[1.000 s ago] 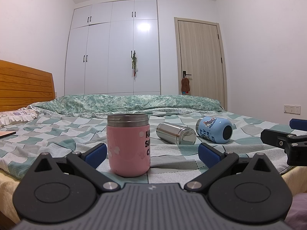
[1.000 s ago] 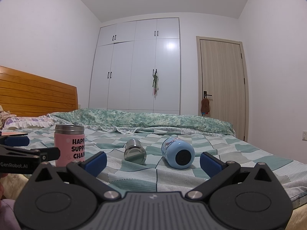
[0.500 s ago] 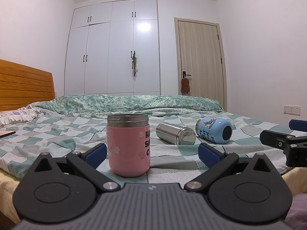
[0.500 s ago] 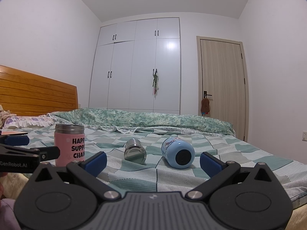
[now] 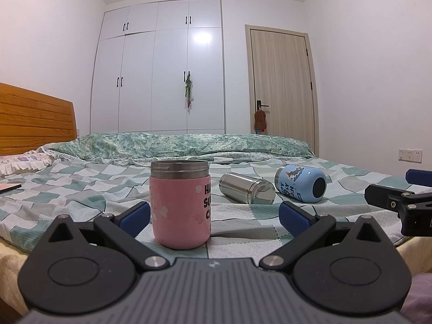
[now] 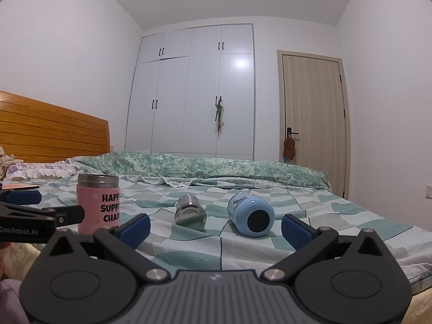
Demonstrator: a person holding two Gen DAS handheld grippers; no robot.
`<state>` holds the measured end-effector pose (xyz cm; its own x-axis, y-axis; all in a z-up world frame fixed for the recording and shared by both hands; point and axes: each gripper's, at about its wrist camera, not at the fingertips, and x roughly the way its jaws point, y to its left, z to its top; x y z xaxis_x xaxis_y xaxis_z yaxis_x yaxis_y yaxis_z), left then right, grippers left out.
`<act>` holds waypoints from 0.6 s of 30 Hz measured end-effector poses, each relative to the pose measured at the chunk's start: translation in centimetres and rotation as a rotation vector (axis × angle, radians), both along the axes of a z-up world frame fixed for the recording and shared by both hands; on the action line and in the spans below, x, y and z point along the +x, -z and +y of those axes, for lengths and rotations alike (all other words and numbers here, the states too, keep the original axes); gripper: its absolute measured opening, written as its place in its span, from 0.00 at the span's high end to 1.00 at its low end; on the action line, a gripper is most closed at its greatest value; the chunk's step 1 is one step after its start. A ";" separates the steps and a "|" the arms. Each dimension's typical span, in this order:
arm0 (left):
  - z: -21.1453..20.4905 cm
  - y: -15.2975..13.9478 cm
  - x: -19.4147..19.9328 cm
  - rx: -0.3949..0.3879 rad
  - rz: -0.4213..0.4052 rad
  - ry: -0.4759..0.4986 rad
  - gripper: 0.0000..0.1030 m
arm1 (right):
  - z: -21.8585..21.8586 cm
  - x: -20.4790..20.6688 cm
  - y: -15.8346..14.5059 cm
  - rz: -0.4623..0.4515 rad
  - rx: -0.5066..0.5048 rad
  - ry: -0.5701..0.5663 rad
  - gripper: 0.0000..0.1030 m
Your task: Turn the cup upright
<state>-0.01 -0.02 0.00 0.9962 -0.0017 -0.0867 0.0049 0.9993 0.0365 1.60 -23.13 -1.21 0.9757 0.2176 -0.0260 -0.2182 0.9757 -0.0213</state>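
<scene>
Near the bed's [image 6: 378, 224] front edge, two hand-held grippers hover over the checked bedspread, both with fingers spread wide and holding nothing. Between the left gripper's [image 5: 214, 217] blue pads stands a pink cup [image 5: 180, 205], upright, steel-rimmed, close to the left pad with open room on its right. Farther right lie a steel cup [image 6: 190, 212] and a blue cup [image 6: 251, 214] on their sides, apart, bases toward the right gripper [image 6: 216, 226], open bedspread beyond them.
</scene>
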 end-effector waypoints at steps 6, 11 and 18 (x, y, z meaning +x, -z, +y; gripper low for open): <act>0.0 0.0 0.0 0.000 0.000 0.000 0.00 | 0.0 0.0 0.0 0.000 0.000 0.000 0.00; 0.0 0.0 0.0 -0.001 0.000 0.000 0.00 | 0.0 0.0 0.0 0.001 -0.001 0.000 0.00; 0.0 0.0 0.0 -0.002 -0.002 -0.001 0.00 | 0.3 -0.2 0.0 0.006 -0.010 0.005 0.00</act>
<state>-0.01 0.03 -0.03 0.9964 -0.0009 -0.0850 0.0038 0.9994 0.0344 1.36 -22.78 -1.24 0.9766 0.2126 -0.0339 -0.2136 0.9765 -0.0297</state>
